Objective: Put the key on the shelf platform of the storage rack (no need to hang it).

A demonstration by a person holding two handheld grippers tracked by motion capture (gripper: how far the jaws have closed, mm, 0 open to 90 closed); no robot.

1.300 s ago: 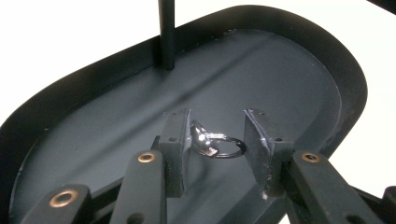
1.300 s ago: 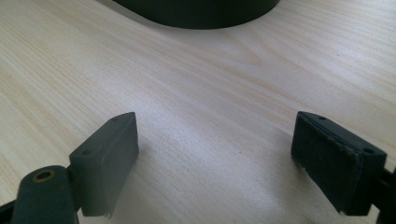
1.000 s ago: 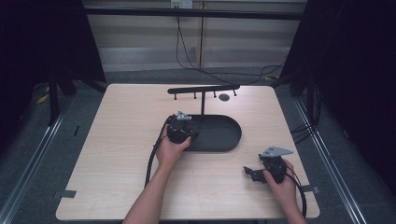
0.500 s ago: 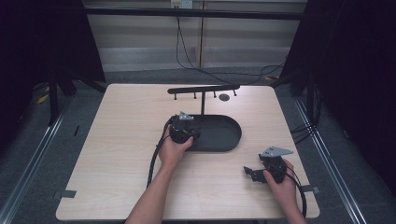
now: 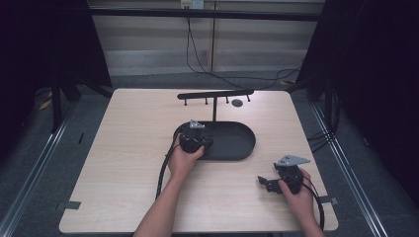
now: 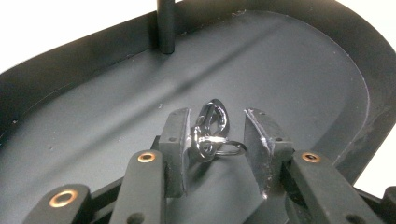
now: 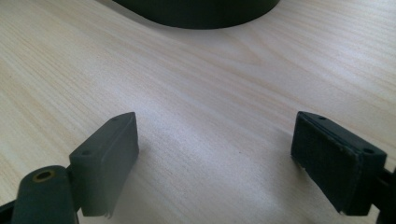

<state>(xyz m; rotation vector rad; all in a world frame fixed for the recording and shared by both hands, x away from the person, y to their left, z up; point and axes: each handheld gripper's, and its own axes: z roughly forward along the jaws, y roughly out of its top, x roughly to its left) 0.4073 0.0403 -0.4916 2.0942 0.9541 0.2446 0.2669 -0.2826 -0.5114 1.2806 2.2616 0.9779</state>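
A small silver metal clasp with a ring (image 6: 211, 133) lies on the floor of a black oval tray (image 6: 289, 70). My left gripper (image 6: 218, 122) straddles it. The clasp leans on one pad, and a gap separates it from the other pad, so the jaws are open. From above, the left gripper (image 5: 208, 143) reaches over the tray's (image 5: 239, 144) left end. My right gripper (image 5: 263, 181) rests low over the bare table near the front right, and its jaws (image 7: 217, 140) are wide open with nothing between them.
A thin black post (image 5: 215, 109) rises from the tray and carries a horizontal bar with pegs (image 5: 215, 94). A small dark disc (image 5: 237, 102) lies behind it. The post's base (image 6: 166, 23) stands just beyond the clasp. The tray's edge (image 7: 201, 11) lies ahead of the right gripper.
The left gripper has edged slightly rightward over the tray. The right gripper has stayed where it was.
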